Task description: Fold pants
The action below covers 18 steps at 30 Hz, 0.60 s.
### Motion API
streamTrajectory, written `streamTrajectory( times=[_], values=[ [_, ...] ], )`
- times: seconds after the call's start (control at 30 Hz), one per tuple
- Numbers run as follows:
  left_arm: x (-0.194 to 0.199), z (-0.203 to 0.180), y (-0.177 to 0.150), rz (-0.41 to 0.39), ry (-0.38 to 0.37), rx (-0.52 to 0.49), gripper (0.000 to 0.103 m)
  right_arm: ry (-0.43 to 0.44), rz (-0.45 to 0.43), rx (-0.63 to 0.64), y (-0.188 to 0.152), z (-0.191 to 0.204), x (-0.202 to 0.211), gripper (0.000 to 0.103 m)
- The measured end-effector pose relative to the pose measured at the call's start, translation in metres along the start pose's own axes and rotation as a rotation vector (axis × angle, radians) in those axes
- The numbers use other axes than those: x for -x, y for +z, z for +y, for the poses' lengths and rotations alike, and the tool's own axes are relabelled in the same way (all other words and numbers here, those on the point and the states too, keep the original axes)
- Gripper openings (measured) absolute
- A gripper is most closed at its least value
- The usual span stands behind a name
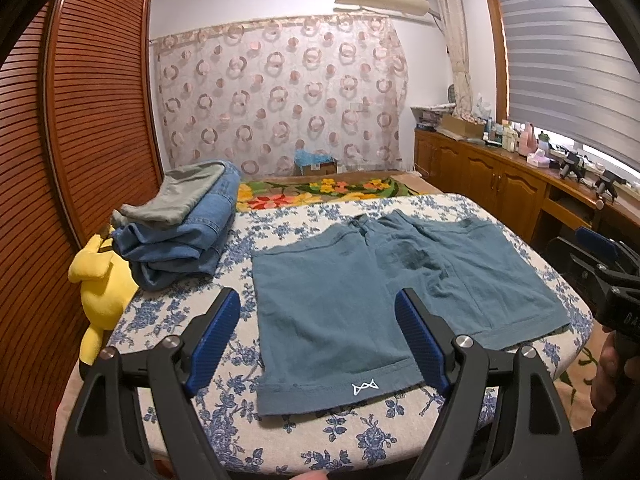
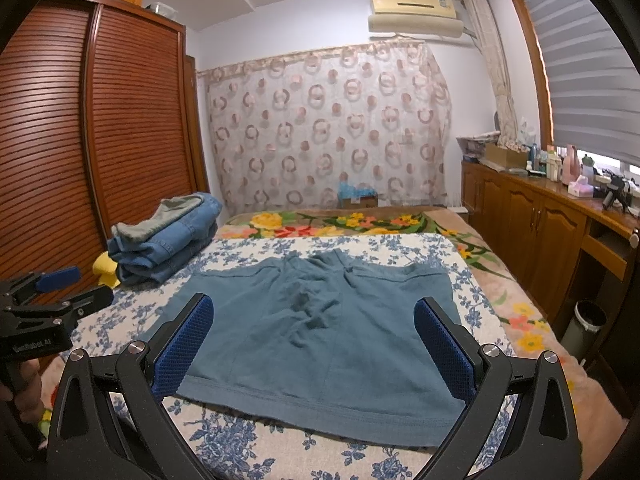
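With the teal shorts (image 1: 344, 300) lying flat on the floral bed (image 1: 360, 440), both our left tool (image 1: 318, 340) and right tool (image 2: 312, 344) gape empty above the near hems, so we pinch matching corners evenly.

yellow plush toy (image 2: 105, 271) mostly behind folded jeans (image 2: 166, 246)

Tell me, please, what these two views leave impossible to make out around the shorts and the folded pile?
- Yellow plush toy: right wrist view, mostly hidden behind the folded jeans.
- Teal shorts: left wrist view, near hem corner covered by the left gripper.
- Bottles on the counter: too small to read labels.
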<state>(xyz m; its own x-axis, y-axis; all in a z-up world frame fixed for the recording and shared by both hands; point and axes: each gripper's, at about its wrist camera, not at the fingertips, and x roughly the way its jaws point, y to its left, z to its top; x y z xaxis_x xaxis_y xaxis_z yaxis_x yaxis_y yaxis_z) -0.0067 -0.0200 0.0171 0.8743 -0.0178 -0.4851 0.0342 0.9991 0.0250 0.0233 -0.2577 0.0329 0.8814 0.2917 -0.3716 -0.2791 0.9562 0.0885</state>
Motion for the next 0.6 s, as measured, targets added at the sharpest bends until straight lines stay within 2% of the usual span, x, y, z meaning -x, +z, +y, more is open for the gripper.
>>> streamTrajectory(
  times=[0.1,0.23,0.6],
  values=[
    [-0.002,-0.016,0.001,0.027,-0.017,-0.008,0.081,0.001,0.009,0.0,0.0,-0.002,-0.002,0.102],
    [-0.022,-0.009,-0.007,0.054,-0.043,-0.017,0.081,0.0,0.016,0.004,0.002,0.0,0.0,0.102],
    [-0.049,-0.018,-0.004,0.098,-0.116,-0.073,0.081,-0.03,0.045,0.008,-0.003,-0.023,-0.014,0.102]
  ],
)
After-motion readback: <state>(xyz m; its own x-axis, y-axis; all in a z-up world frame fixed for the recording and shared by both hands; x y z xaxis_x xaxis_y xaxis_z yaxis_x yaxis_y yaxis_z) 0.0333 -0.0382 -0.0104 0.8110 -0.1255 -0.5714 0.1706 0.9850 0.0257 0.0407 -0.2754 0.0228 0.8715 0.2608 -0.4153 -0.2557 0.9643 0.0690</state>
